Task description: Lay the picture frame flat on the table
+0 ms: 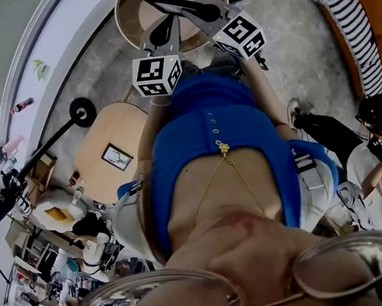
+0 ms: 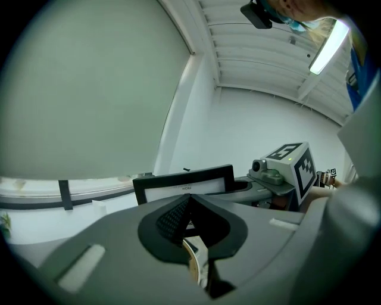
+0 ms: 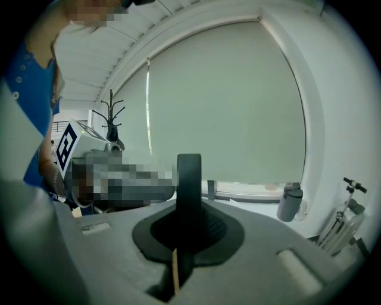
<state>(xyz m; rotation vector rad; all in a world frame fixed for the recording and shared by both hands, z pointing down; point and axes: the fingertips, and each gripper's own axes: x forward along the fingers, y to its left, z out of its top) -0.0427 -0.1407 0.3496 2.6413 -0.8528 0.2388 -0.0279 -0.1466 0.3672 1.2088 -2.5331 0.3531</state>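
one round table [image 1: 128, 20] beneath picture frame [image 2: 183, 186]

picture frame [image 2: 184, 183]: lower part hidden behind left tongs [image 2: 189, 205] | print [image 2: 187, 188]: too small to read

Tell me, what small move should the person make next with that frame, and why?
Probably tip the picture frame over slowly and ease it down onto the round table. The right tool is clamped on the frame's edge, and the frame stands upright rather than flat. The left tool has its jaws together close in front of it. The head view shows both tools over the tabletop.
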